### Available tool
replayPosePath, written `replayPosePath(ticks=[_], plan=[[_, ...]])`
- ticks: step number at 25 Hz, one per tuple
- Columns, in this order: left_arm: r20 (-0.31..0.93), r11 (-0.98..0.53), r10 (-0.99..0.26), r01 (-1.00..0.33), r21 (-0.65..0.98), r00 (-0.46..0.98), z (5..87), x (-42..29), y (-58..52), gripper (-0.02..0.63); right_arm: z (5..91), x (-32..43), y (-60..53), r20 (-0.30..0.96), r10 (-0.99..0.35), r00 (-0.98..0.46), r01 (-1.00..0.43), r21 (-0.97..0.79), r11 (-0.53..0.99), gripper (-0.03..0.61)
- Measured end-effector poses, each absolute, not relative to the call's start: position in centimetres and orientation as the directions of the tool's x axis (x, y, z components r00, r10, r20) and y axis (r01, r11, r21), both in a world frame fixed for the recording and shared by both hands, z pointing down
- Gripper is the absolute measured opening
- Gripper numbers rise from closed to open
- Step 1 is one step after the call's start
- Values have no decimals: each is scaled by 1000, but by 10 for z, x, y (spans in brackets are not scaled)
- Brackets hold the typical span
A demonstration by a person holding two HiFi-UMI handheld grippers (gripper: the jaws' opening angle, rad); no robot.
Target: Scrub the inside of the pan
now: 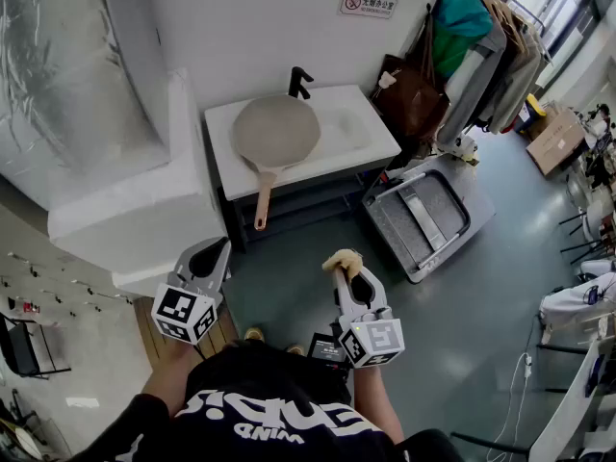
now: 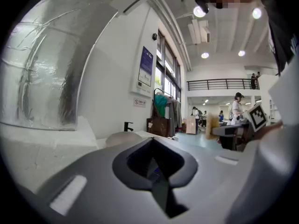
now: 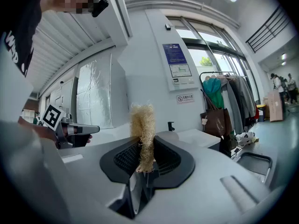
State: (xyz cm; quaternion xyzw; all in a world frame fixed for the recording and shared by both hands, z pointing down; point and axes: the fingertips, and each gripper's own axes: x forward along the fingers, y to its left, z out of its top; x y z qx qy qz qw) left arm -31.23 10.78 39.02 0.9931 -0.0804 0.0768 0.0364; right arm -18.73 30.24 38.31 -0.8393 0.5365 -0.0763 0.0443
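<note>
You're still in the approach. Your right gripper (image 1: 344,279) is clenched on the one fibre scrubber (image 3: 142,136), and your left gripper (image 1: 213,256) is closed on nothing. The one pan (image 1: 276,131) lies well ahead of both gripper tips on the white sink counter (image 1: 361,147). Next, probably: close in and steady its handle (image 1: 262,205).

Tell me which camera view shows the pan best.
The head view: the pan is seen whole from above on the white sink counter, interior and handle plain. The left gripper view shows only its far, edge-on rim. The right gripper view shows no pan I can make out.
</note>
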Motion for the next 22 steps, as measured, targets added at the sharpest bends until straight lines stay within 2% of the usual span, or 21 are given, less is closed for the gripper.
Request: replayPosePath(ticks=[14, 22], plan=[[176, -994, -86, -97, 56, 981, 403, -305, 87, -2, 368, -189, 269, 29, -903, 429, -894, -131, -429, 74], [183, -996, -55, -67, 60, 982, 413, -281, 83, -2, 368, -165, 263, 39, -894, 446, -887, -115, -448, 74]])
